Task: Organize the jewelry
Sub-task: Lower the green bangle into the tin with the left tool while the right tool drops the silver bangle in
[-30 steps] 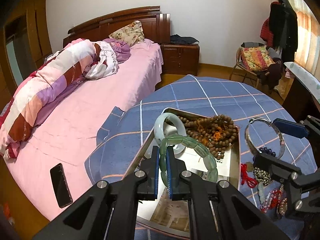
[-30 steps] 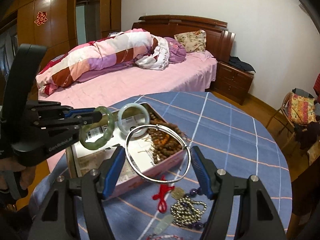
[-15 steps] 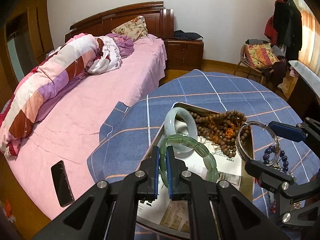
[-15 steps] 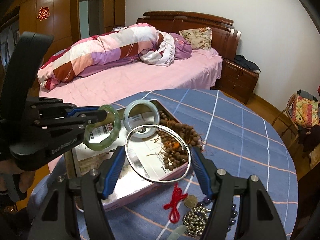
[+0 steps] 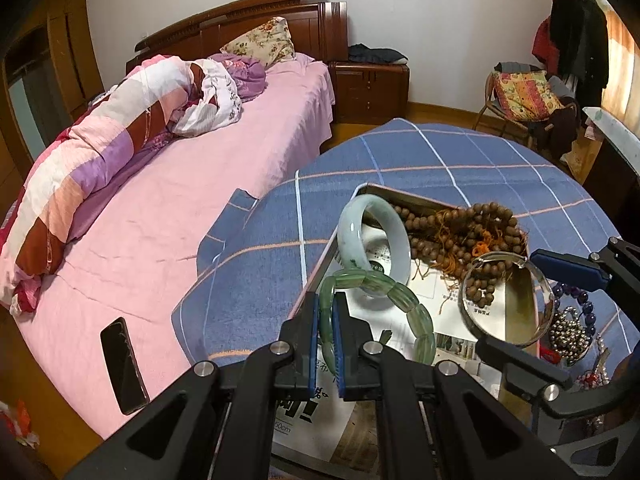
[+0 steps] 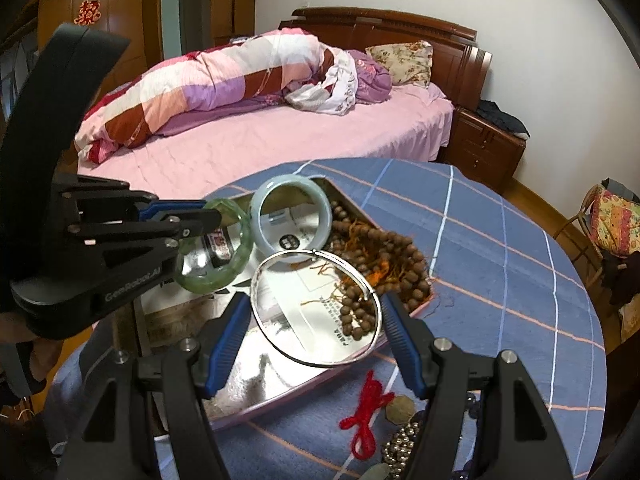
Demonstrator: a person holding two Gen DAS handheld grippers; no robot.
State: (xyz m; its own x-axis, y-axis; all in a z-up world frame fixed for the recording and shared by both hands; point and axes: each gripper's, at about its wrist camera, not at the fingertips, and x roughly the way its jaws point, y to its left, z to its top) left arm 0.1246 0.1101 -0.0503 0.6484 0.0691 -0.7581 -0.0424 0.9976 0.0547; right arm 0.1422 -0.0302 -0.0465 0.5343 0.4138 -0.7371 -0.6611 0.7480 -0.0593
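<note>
My left gripper (image 5: 327,336) is shut on a green segmented bracelet (image 5: 404,300), held above the open metal box (image 5: 404,197); the same bracelet (image 6: 236,256) shows in the right wrist view. My right gripper (image 6: 316,320) is shut on a thin silver bangle (image 6: 280,354), gripped across its width over the box (image 6: 280,396). The bangle (image 5: 538,320) also shows at the right of the left wrist view. A pale jade bangle (image 5: 360,236) and brown wooden beads (image 5: 472,232) lie in the box.
The box sits on a round table with a blue checked cloth (image 5: 440,156). A red cord (image 6: 366,416), metal beads (image 5: 568,332) and other jewelry lie on the cloth right of the box. A pink bed (image 5: 180,200) with a phone (image 5: 122,364) stands to the left.
My right gripper has carried the silver bangle left, from over the loose jewelry to over the box. My left gripper still holds the green bracelet over the box.
</note>
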